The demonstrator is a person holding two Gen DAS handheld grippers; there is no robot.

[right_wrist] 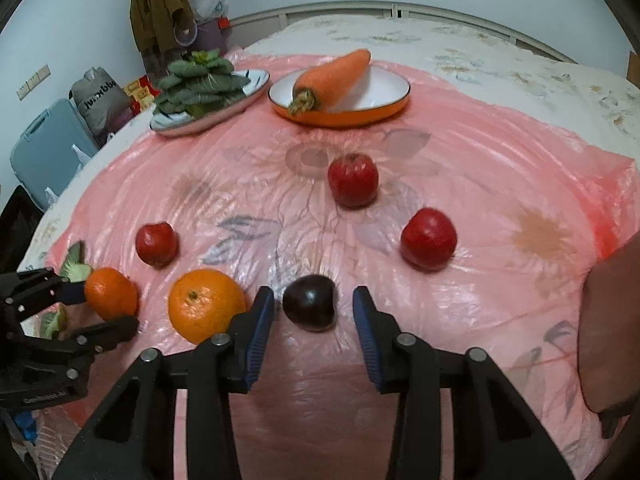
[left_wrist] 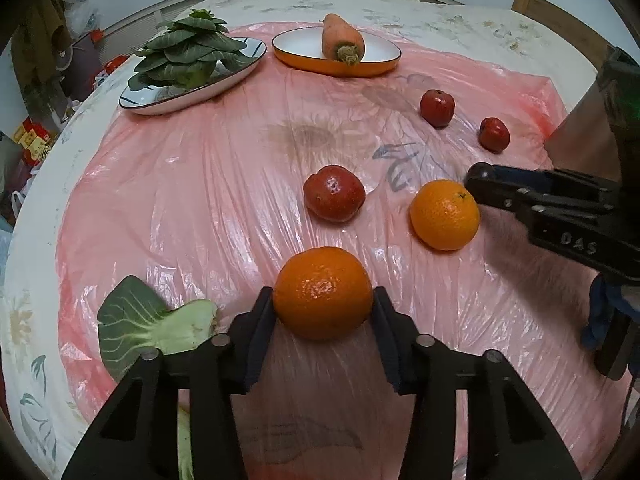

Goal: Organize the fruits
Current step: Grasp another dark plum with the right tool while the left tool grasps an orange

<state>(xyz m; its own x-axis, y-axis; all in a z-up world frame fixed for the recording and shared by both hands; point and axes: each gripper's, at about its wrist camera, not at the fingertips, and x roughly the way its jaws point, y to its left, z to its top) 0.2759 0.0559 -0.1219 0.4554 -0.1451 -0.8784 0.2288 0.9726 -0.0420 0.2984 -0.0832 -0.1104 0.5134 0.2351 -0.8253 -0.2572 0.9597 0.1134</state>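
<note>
An orange [left_wrist: 324, 292] sits on the pink plastic sheet [left_wrist: 200, 208], and my left gripper [left_wrist: 324, 308] is shut on it, both pads pressing its sides. In the right wrist view the same gripper [right_wrist: 106, 312] holds that orange [right_wrist: 110, 292] at the far left. My right gripper [right_wrist: 314, 304] stands open around a dark plum [right_wrist: 310, 302], with a gap on each side. A second orange [right_wrist: 206, 304] lies just left of its left finger. Three red fruits [right_wrist: 156, 243], [right_wrist: 353, 179], [right_wrist: 429, 238] lie scattered farther back.
At the back, an orange-rimmed plate [right_wrist: 360, 116] holds a carrot [right_wrist: 332, 76] and a blue-patterned plate [right_wrist: 172, 126] holds leafy greens [right_wrist: 196, 84]. A loose green leaf [left_wrist: 136, 320] lies left of my left gripper. A person's arm [right_wrist: 612, 320] is at the right edge.
</note>
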